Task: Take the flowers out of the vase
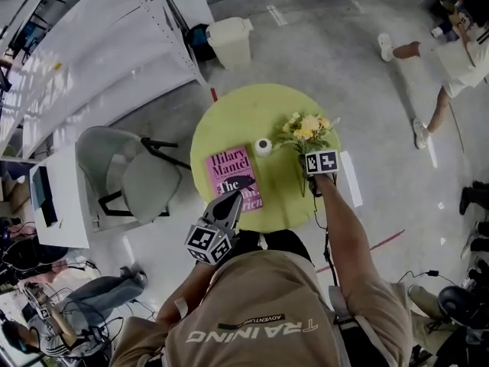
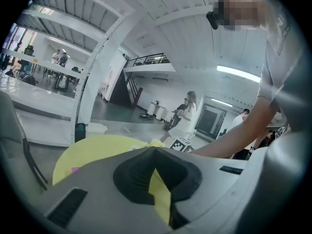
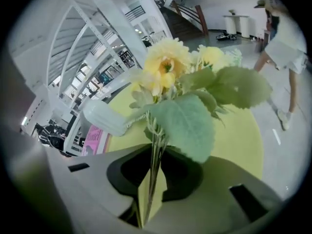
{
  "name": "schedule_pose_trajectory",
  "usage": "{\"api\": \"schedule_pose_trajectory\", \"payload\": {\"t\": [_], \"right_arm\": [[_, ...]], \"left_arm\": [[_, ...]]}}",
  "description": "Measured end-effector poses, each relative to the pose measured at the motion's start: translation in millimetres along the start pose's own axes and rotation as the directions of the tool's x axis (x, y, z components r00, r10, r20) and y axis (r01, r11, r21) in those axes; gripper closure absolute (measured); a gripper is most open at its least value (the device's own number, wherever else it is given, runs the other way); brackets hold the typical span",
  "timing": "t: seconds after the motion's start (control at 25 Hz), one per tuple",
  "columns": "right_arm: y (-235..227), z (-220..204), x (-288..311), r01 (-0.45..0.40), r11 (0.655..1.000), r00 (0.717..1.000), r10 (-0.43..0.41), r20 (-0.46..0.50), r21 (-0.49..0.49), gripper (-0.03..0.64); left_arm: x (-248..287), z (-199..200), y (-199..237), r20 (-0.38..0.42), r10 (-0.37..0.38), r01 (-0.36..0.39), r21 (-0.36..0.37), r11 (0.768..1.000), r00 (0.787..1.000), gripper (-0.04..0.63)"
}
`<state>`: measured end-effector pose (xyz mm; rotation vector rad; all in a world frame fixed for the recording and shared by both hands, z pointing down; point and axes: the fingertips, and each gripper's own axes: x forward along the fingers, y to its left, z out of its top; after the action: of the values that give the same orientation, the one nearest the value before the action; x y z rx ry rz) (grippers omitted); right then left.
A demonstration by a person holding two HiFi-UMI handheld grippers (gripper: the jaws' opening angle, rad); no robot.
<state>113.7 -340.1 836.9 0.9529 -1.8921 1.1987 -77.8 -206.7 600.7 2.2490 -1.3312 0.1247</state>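
Observation:
A bunch of yellow flowers (image 1: 306, 128) with green leaves lies low over the right side of the round yellow-green table (image 1: 229, 113), outside the small white vase (image 1: 263, 147) that stands at the table's middle. My right gripper (image 1: 308, 167) is at the stems. In the right gripper view the thin stems (image 3: 155, 155) run through the gap between the jaws of the right gripper (image 3: 151, 189), which stand a little apart, and the vase (image 3: 101, 117) shows at left. My left gripper (image 1: 221, 212) hovers at the table's near edge by a pink book (image 1: 233, 176), slightly open and empty (image 2: 158, 189).
A grey chair (image 1: 134, 174) stands left of the table and a white bin (image 1: 229, 40) beyond it. White shelving (image 1: 99, 60) fills the upper left. A person (image 1: 451, 60) walks at the far right, and others sit at the lower left (image 1: 53, 319).

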Motion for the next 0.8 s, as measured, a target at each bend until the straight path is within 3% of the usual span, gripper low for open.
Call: {"api": "schedule_pose_trajectory", "payload": {"t": [0.16, 0.28, 0.48, 0.6, 0.72, 0.8], "right_arm": [[0, -3, 4, -0.007, 1.000, 1.000, 0.007, 0.002, 0.021, 0.550], [-5, -6, 8, 0.017, 1.000, 1.000, -0.017, -0.004, 0.016, 0.480], [-14, -4, 0, 0.125, 0.991, 0.992, -0.124, -0.017, 0.051, 0.448], [-14, -13, -11, 0.148, 0.985, 0.988, -0.144, -0.050, 0.084, 0.448], [-13, -18, -25, 0.172, 0.983, 0.985, -0.171, -0.016, 0.067, 0.448], [-8, -16, -38, 0.173, 0.984, 0.984, -0.174, 0.040, 0.039, 0.506]], "left_arm": [[0, -5, 8, -0.011, 0.010, -0.010, -0.015, 1.000, 1.000, 0.584], [0, -9, 10, -0.019, 0.010, -0.011, -0.020, 1.000, 1.000, 0.584], [1, -13, 11, -0.019, 0.001, -0.001, -0.028, 1.000, 1.000, 0.584], [-1, -17, 12, -0.021, 0.000, -0.001, -0.038, 0.999, 1.000, 0.584], [-2, -17, 11, -0.020, -0.014, 0.013, -0.036, 0.999, 1.000, 0.584], [-3, -13, 9, -0.010, -0.024, 0.023, -0.027, 0.999, 1.000, 0.585]]}}
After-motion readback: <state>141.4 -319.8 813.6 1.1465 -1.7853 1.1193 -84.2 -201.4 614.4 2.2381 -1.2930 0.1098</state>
